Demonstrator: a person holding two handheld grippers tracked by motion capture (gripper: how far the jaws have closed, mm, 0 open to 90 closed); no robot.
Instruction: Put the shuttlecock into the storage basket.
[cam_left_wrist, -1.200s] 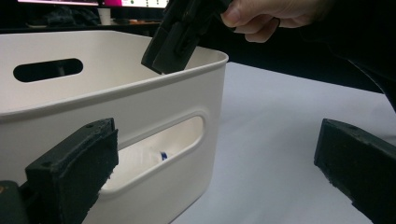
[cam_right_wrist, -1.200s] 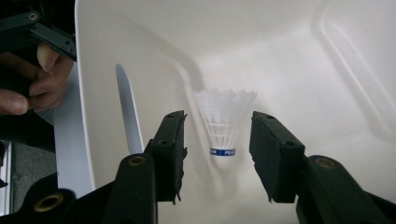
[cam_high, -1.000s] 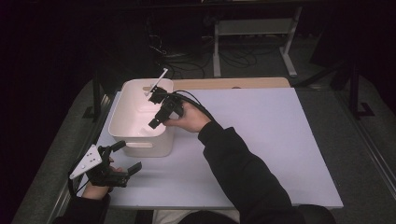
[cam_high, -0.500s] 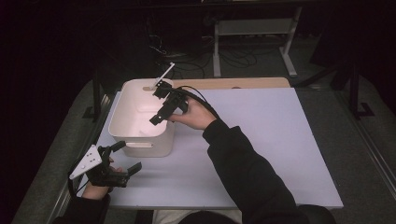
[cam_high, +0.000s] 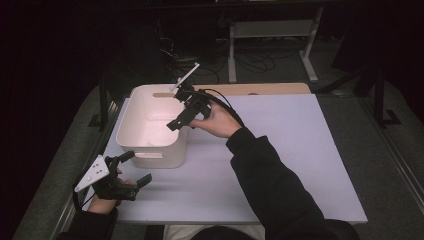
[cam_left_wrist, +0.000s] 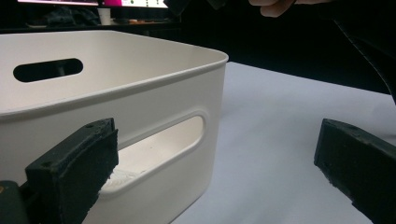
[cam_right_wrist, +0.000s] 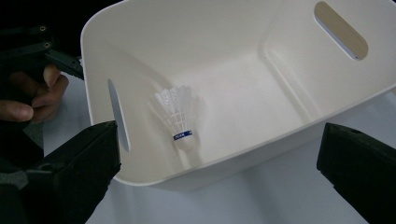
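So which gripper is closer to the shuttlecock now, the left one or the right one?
Right. The right gripper hangs open above the bin where the shuttlecock lies. The left gripper stays outside, on the table by the bin's near wall.

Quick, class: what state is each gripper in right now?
Left gripper: open, empty, beside the bin.
Right gripper: just opened, empty, above the shuttlecock.

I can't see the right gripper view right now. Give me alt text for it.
A white shuttlecock lies on its side on the floor of a white plastic bin, seen from above past the right gripper, whose black jaws stand wide open with nothing between them. The person's left hand holds the other gripper beside the bin.
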